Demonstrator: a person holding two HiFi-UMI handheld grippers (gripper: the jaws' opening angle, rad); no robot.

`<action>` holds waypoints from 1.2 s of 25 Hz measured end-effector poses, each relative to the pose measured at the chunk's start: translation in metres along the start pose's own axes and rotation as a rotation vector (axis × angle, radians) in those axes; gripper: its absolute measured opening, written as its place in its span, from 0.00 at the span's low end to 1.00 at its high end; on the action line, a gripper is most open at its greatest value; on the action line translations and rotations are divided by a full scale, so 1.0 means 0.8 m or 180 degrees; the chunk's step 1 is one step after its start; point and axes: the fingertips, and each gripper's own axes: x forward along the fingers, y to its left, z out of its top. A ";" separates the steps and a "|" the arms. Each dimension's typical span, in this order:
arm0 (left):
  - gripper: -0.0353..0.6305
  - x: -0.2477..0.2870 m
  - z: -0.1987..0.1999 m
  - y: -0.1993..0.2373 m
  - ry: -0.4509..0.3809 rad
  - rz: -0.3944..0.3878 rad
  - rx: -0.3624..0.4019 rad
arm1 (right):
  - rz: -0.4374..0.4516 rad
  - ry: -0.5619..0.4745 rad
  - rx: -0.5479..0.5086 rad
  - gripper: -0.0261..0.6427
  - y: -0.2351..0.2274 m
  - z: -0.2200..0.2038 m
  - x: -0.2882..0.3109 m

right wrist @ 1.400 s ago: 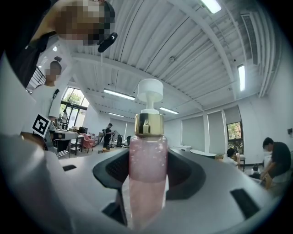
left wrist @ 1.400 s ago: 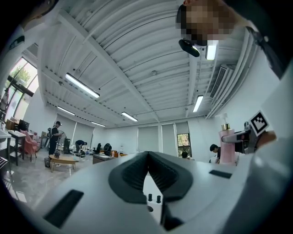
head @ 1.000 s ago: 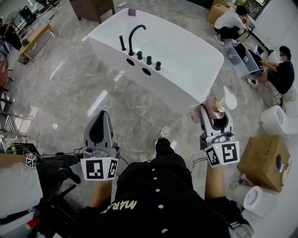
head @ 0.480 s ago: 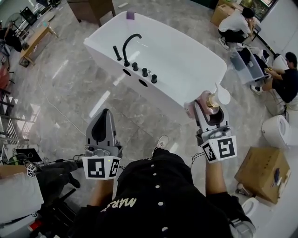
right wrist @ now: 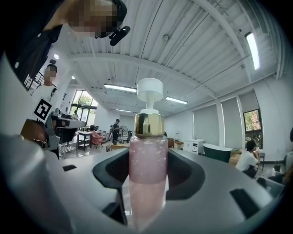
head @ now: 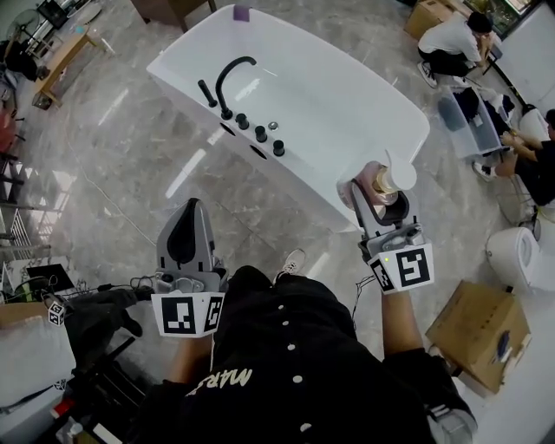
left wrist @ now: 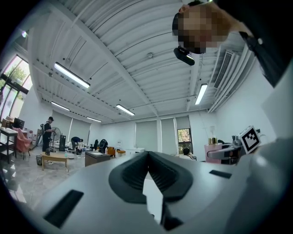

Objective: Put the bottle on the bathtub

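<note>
A white bathtub (head: pixel 178 61) with a black faucet (head: pixel 227 76) fills the top middle of the head view. A pink pump bottle (head: pixel 380 184) with a gold collar and white pump head stands upright in my right gripper (head: pixel 375 204), which is shut on it just short of the tub's near right corner. In the right gripper view the bottle (right wrist: pixel 147 160) rises between the dark pads of that gripper (right wrist: pixel 147 185). My left gripper (head: pixel 185 241) hangs over the marble floor to the left, shut with nothing in it; its jaws (left wrist: pixel 147 170) meet in its own view.
A purple item (head: pixel 242 13) sits on the tub's far rim. Black knobs (head: pixel 258 134) line the near rim. A cardboard box (head: pixel 473 334) and a white toilet (head: pixel 512 253) stand at the right. People crouch by a plastic bin (head: pixel 464 121). A wooden bench (head: pixel 65 61) is far left.
The bathtub has drawn nearer in the head view. My right gripper with the bottle has moved up toward the tub's near right corner. The left gripper has barely shifted.
</note>
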 end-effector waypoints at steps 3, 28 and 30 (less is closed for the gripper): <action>0.07 0.014 -0.019 0.006 0.0115 0.0003 0.0003 | 0.0090 0.0039 0.0033 0.37 -0.007 -0.025 0.028; 0.07 0.191 -0.156 0.039 0.0623 -0.0431 -0.0111 | 0.0931 0.0312 0.0395 0.37 0.015 -0.290 0.234; 0.07 0.191 -0.178 0.041 0.0706 -0.0449 -0.0139 | 0.0958 0.0357 0.0415 0.37 0.018 -0.319 0.243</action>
